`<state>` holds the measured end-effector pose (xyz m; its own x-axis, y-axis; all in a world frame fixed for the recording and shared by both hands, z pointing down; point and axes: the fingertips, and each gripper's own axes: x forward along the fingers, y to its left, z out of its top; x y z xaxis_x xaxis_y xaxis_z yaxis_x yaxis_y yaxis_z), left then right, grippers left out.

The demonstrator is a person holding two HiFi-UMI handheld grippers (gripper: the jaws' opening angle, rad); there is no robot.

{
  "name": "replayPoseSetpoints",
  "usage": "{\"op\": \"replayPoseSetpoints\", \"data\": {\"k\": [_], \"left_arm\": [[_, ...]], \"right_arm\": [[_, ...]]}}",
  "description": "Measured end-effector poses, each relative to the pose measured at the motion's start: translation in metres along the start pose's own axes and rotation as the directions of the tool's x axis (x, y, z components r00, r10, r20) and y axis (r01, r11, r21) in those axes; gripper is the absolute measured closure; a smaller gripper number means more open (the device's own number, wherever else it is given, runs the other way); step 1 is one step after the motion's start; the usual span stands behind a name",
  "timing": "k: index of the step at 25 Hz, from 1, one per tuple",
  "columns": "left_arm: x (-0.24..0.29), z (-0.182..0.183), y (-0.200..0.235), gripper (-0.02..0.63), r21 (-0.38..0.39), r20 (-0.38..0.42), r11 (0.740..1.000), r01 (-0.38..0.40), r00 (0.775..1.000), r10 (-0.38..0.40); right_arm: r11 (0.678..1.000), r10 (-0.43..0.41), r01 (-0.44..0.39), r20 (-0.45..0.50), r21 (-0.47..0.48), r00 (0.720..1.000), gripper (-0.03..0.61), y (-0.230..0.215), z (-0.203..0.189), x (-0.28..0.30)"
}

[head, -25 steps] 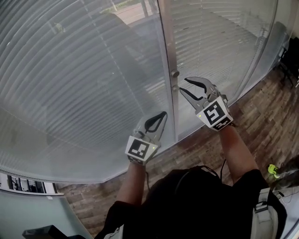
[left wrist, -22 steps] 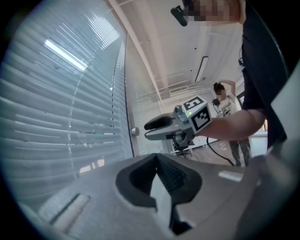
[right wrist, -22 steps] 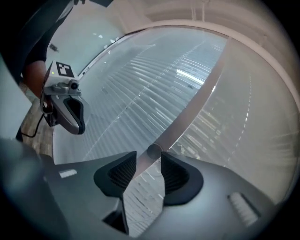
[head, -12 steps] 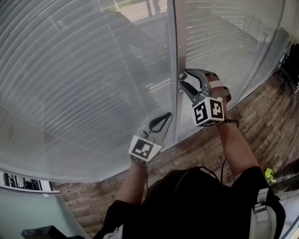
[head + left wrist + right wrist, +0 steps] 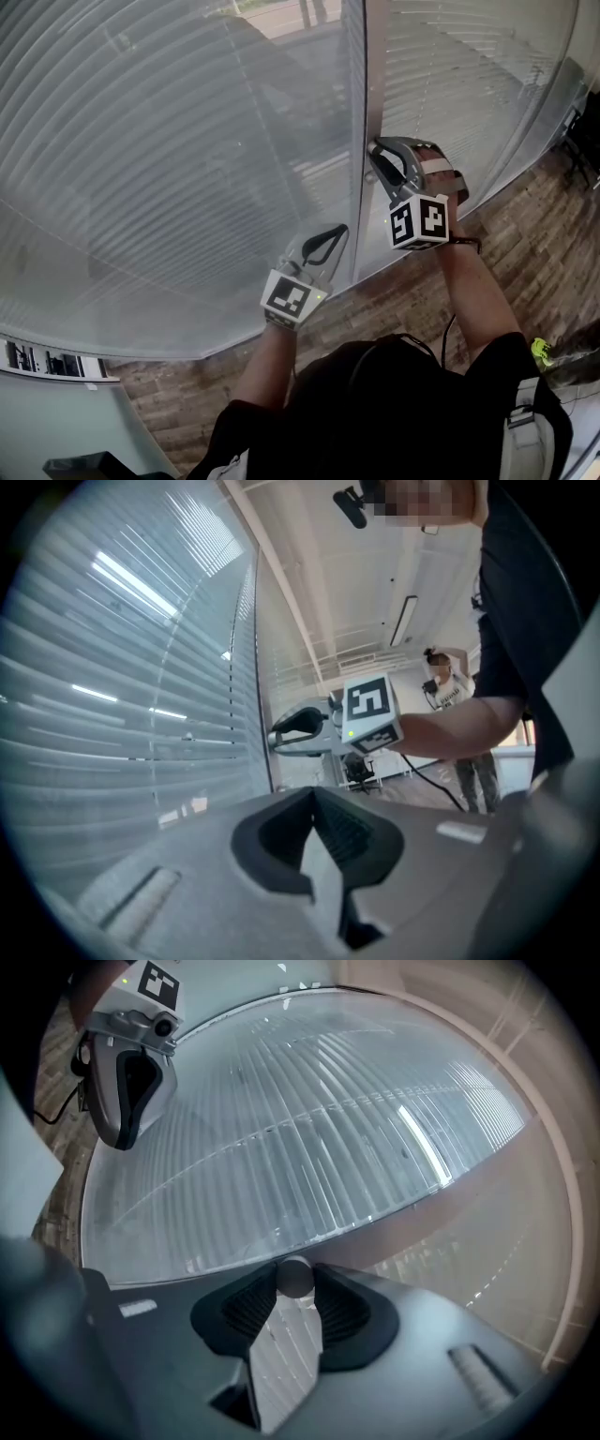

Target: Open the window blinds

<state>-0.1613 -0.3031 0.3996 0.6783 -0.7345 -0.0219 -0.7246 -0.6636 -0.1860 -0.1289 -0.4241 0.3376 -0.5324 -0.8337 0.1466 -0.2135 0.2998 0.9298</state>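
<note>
Closed white slatted blinds point(image 5: 169, 141) sit behind glass on both sides of a grey vertical frame point(image 5: 372, 84). My right gripper point(image 5: 375, 153) reaches level to that frame, and its jaws have just been closing; in the right gripper view they point(image 5: 295, 1283) press on a small round grey knob point(image 5: 295, 1275). In the head view the knob is hidden behind the fingertips. My left gripper point(image 5: 330, 234) hangs lower and to the left, close to the glass, shut with nothing in it. The left gripper view shows its pads point(image 5: 349, 834) meeting and the right gripper point(image 5: 277, 740) at the frame.
A wood-pattern floor point(image 5: 525, 234) runs along the curved glass. A small yellow-green item point(image 5: 543, 348) lies at the right, and a dark object point(image 5: 586, 122) stands at the far right edge. In the left gripper view another person point(image 5: 452, 691) and an office chair point(image 5: 359, 772) are behind.
The right gripper moved up to the frame, rolled its marker cube round, opened wider, then closed on the knob. The left gripper barely moved.
</note>
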Motion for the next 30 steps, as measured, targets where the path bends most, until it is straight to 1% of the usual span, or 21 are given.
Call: {"op": "replayPoseSetpoints", "data": {"k": [2,4,6,8,11,14,16,19,22,25,26,28,30], "left_arm": [[-0.001,-0.002,0.001,0.611,-0.006,0.001,1.000,-0.006,1.000,0.006],[-0.002,-0.002,0.001,0.609,0.010,-0.010,1.000,-0.010,1.000,0.010],[-0.002,-0.001,0.001,0.609,0.021,-0.008,1.000,-0.012,1.000,0.012],[-0.002,-0.001,0.000,0.609,0.011,0.004,1.000,-0.008,1.000,0.008],[-0.003,-0.004,-0.004,0.610,0.011,0.014,1.000,-0.008,1.000,0.007],[-0.003,-0.003,-0.003,0.609,0.017,0.005,1.000,-0.011,1.000,0.011],[-0.004,-0.002,-0.001,0.609,0.019,0.000,1.000,-0.012,1.000,0.012],[-0.005,-0.002,0.001,0.609,0.029,0.001,0.999,-0.016,1.000,0.016],[-0.006,-0.001,0.000,0.609,0.030,-0.012,0.999,-0.015,1.000,0.015],[-0.007,0.001,-0.004,0.610,0.019,-0.017,1.000,-0.006,1.000,0.006],[-0.008,-0.001,-0.004,0.611,0.013,-0.017,1.000,-0.007,1.000,0.007],[-0.010,0.000,-0.003,0.611,0.000,-0.024,1.000,-0.010,1.000,0.010],[-0.009,0.002,-0.004,0.610,0.003,-0.030,1.000,-0.009,1.000,0.009]], "right_arm": [[1.000,-0.003,0.003,-0.001,0.010,1.000,0.451,0.000,0.000,0.001],[0.999,0.001,-0.001,0.005,0.039,1.000,0.451,0.000,-0.001,0.002],[0.995,0.013,-0.014,0.019,0.095,1.000,0.451,-0.001,-0.002,0.001],[0.986,0.023,-0.028,0.032,0.165,0.999,0.451,-0.002,-0.003,0.001],[0.963,0.028,-0.040,0.048,0.266,0.998,0.453,0.001,-0.005,0.000],[0.923,0.027,-0.050,0.066,0.381,0.997,0.451,-0.002,-0.006,0.000],[0.887,0.016,-0.050,0.077,0.459,0.997,0.451,-0.007,-0.006,0.001],[0.833,0.012,-0.063,0.096,0.550,0.995,0.451,-0.009,-0.007,0.003],[0.761,0.013,-0.089,0.122,0.643,0.992,0.451,-0.007,-0.009,0.005],[0.690,-0.001,-0.092,0.129,0.717,0.992,0.451,-0.008,-0.010,0.004],[0.657,-0.005,-0.097,0.133,0.747,0.991,0.451,-0.008,-0.011,0.004],[0.578,-0.013,-0.116,0.151,0.808,0.988,0.451,-0.007,-0.014,0.006],[0.505,-0.026,-0.134,0.170,0.853,0.985,0.451,-0.007,-0.017,0.007]]}}
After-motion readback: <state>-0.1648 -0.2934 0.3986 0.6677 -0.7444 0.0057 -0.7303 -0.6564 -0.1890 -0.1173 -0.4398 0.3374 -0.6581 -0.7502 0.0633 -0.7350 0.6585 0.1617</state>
